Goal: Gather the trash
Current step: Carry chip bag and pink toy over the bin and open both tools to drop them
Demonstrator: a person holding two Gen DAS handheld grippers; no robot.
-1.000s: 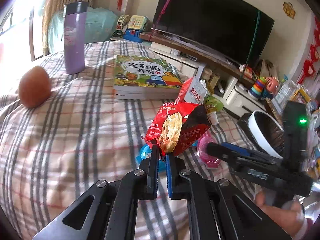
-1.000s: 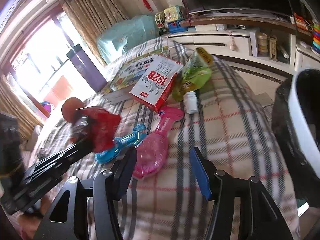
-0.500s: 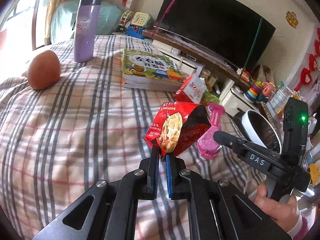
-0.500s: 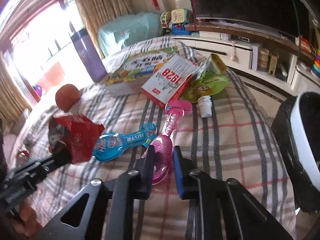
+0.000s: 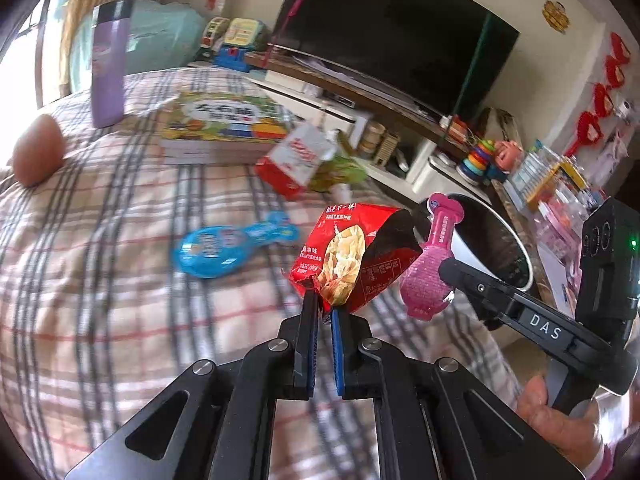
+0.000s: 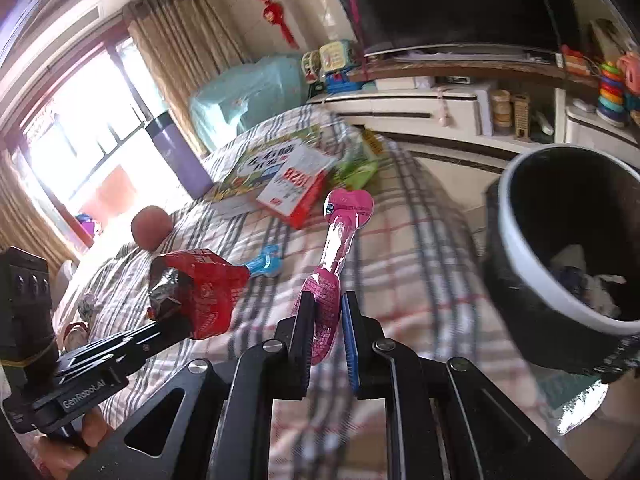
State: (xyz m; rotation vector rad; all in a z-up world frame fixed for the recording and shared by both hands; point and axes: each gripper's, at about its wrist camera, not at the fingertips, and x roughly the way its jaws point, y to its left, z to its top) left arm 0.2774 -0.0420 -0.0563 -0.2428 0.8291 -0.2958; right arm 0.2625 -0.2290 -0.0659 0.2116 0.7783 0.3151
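Note:
My left gripper point(image 5: 322, 300) is shut on the torn lower edge of a red snack bag point(image 5: 348, 256), which hangs above the plaid bedcover point(image 5: 120, 300). In the right wrist view my right gripper point(image 6: 326, 300) is shut on a pink blister pack point(image 6: 340, 240), held off the cover with its heart-shaped end pointing away. The pink pack point(image 5: 430, 280) also shows in the left wrist view, just right of the red bag. A blue blister pack point(image 5: 224, 244) lies flat on the cover. A black bin with a white rim point(image 6: 520, 264) stands at the right, with some trash inside.
Further back on the bed lie a picture book point(image 5: 224, 124), a red-and-white box point(image 5: 296, 160) and a green pouch point(image 5: 344, 168). A purple bottle point(image 5: 106, 68) and a brown ball point(image 5: 38, 150) are at the left. A TV point(image 5: 400, 32) and low cabinet stand behind.
My right gripper shut on the pink pack and lifted it off the cover. Both grippers shifted toward the bin side. The left keeps its hold on the red bag.

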